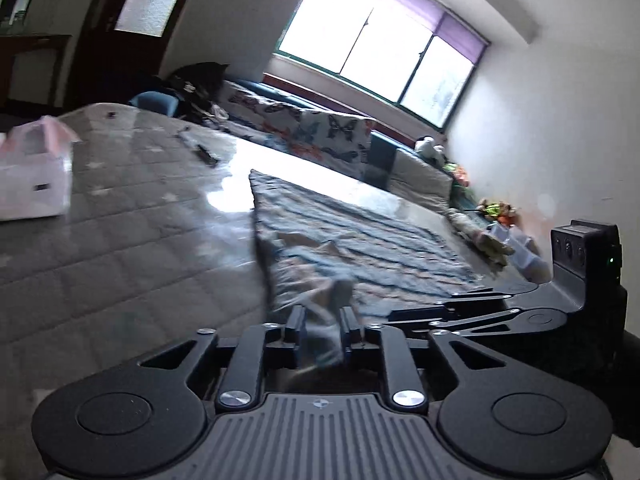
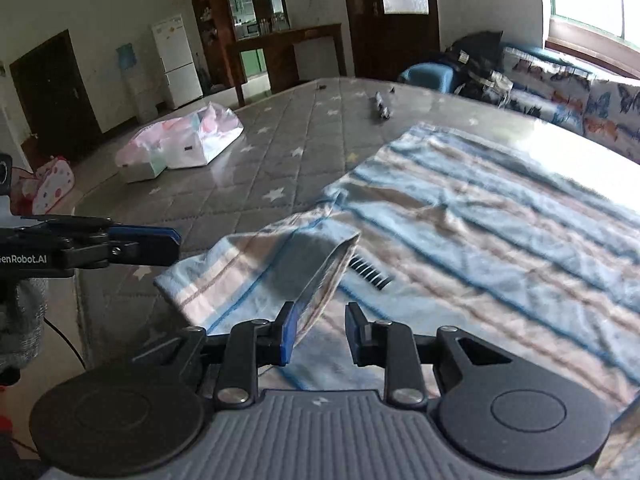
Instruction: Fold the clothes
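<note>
We see a blue and tan striped towel point(image 2: 480, 216) spread on a grey quilted mattress point(image 2: 256, 160), its near corner folded back over itself. Our left gripper point(image 1: 322, 330) has its jaws partly open with bunched towel cloth between them, pads not pressing. Our right gripper point(image 2: 318, 332) stands partly open too; a raised towel edge leans against its left finger, while the right finger is clear. Bare mattress lies open to the left, up to white plastic bags point(image 2: 184, 144). A butterfly-print sofa point(image 1: 320, 128) borders the far side.
</note>
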`<state>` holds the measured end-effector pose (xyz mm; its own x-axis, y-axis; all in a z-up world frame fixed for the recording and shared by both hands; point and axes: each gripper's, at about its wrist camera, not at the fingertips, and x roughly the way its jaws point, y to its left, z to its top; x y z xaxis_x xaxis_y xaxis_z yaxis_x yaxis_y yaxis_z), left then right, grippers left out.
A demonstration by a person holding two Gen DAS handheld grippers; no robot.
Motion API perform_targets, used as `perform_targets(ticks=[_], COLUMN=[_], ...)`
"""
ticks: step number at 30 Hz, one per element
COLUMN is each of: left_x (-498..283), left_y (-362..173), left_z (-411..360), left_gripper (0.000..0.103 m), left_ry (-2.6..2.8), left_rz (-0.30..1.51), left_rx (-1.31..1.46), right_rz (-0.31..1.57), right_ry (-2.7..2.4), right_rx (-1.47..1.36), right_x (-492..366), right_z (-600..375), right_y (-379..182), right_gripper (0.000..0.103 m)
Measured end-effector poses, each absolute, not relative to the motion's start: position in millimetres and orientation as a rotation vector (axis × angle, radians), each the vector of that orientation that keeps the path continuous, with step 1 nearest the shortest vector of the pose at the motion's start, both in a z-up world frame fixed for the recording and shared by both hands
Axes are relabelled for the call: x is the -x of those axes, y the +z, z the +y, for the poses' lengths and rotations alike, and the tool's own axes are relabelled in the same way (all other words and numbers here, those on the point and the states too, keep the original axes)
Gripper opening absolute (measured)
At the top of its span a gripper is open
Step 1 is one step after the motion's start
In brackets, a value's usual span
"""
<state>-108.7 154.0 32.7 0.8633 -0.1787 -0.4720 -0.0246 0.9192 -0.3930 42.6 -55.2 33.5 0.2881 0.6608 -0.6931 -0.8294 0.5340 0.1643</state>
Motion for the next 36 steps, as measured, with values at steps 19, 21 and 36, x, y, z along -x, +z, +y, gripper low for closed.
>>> perform_targets(ticks=[19,21,36], left_x=[113,115,115], left_y=[9,9,7], left_z=[122,120,117], left_gripper=[0.025,0.02,0.019], left_ry=[-0.026,-0.021,0.012], left_rz=[0.608,0.603,0.608], left_rx=[0.109,0.083,0.043], right_rz=[0.781,0.736,0.829], right_ry=[0.976,0.967,1.03], right_rx=[0.216,0.22,0.231], right_x=[-35,-32,-27], right_z=[-48,-52,-51], right_y=[34,45,29], right_gripper=[0.0,0.0,0.033])
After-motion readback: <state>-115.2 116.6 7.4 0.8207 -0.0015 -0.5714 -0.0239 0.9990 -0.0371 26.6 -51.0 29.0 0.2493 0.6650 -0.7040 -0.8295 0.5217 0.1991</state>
